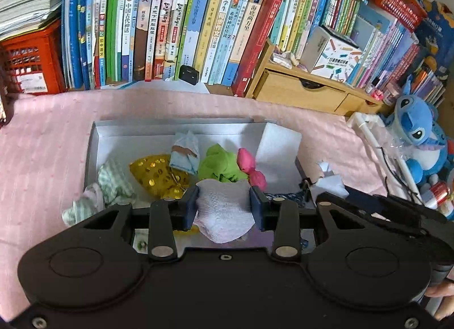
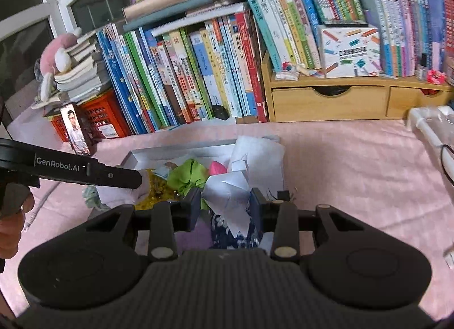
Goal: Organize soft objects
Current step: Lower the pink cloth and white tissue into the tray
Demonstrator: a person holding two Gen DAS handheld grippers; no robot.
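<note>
The box (image 1: 95, 141) is crowded along its near side with soft bundles, its far strip bare. Wide pink table (image 1: 48, 141) lies open to its left. Books (image 1: 159, 25) and a wooden drawer unit (image 1: 298, 90) wall the far edge; a blue plush (image 1: 417, 127) blocks the right.

A child's room at home, it looked: packed children's books (image 1: 198, 31), a Stitch plush (image 1: 417, 130), a wooden drawer organiser (image 2: 329, 102), a pink cloth (image 1: 48, 144) underneath.
</note>
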